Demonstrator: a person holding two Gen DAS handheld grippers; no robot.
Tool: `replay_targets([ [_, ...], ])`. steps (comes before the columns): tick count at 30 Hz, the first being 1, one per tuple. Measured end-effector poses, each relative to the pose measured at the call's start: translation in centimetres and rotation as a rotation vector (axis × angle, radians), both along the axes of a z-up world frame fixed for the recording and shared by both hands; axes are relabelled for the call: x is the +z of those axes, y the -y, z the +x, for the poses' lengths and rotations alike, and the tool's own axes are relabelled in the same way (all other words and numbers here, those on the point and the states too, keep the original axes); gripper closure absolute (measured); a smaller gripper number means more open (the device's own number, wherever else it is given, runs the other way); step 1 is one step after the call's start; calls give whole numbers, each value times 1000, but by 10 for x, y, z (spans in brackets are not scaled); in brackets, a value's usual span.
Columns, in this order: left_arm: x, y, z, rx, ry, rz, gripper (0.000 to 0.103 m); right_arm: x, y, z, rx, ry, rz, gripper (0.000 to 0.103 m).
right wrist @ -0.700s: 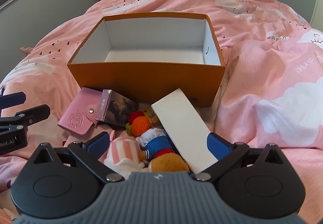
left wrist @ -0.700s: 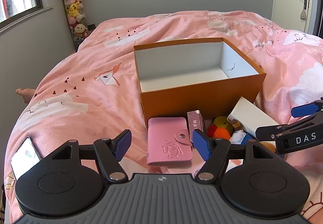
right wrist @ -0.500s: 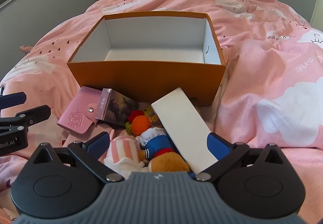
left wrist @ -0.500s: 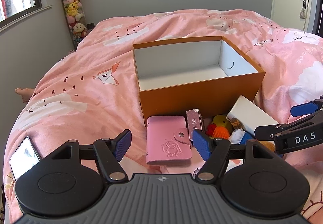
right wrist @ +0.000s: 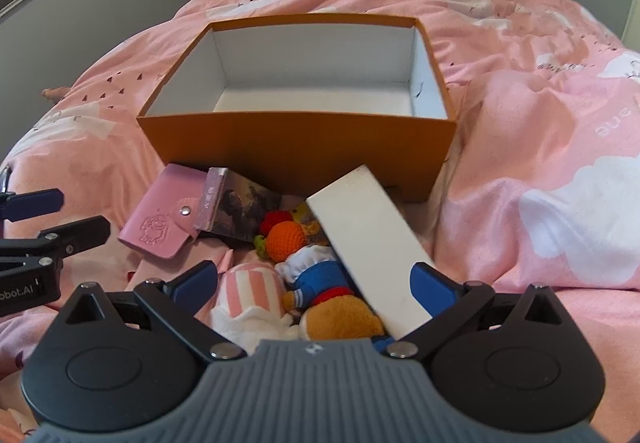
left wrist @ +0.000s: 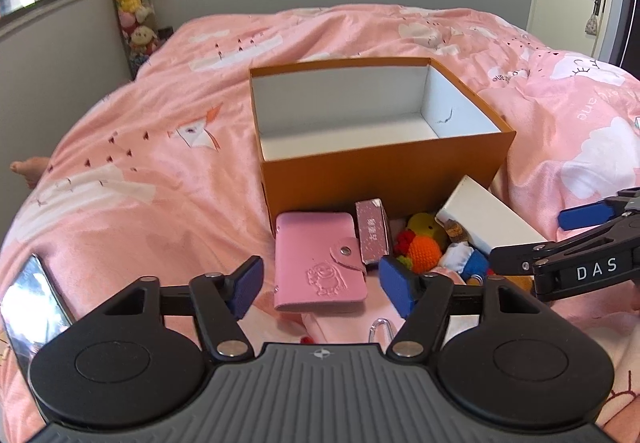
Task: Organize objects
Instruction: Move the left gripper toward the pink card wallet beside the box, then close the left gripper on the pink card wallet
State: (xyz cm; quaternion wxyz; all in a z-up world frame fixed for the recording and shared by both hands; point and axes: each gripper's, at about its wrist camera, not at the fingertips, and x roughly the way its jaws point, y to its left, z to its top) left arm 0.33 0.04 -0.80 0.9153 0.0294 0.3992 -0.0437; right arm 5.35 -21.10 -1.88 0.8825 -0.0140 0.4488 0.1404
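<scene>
You can read "DAS" in white on the right gripper point(left wrist: 592, 267), just right of the orange box point(left wrist: 384, 171). Its counterpart, the left gripper point(right wrist: 24, 293), reads "obot.AI", cut off at the frame edge. The duvet point(right wrist: 612, 129) beside the box shows upside-down "ane". The small pink carton point(left wrist: 374, 235) bears characters too small to read.

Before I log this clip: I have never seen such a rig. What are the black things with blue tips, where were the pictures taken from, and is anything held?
They are two hand-held grippers, one in each of a person's hands, each with a camera looking along its jaws. One picture is from the left gripper, the other from the right gripper. Both stand open and hold nothing. On the pink bedspread sits an empty orange box. In front of it lie a pink card wallet, a white flat box, a small picture box and several soft toys.
</scene>
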Motion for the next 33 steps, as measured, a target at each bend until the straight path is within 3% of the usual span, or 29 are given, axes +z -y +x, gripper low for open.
replay_targets([
  [8, -17, -20, 22, 25, -116, -78, 31, 1, -6, 22, 73, -40, 12, 3],
  [10, -20, -24, 28, 34, -134, -79, 31, 1, -12, 30, 108, -57, 20, 20],
  [12, -24, -30, 37, 45, -153, -109, 31, -1, -19, 41, 138, -91, 38, 28],
  [25, -66, -61, 99, 146, -329, -297, 31, -23, -71, 99, 236, -169, 78, 34],
  [33, -78, -71, 113, 189, -357, -388, 32, -37, -82, 115, 251, -206, 106, 40],
])
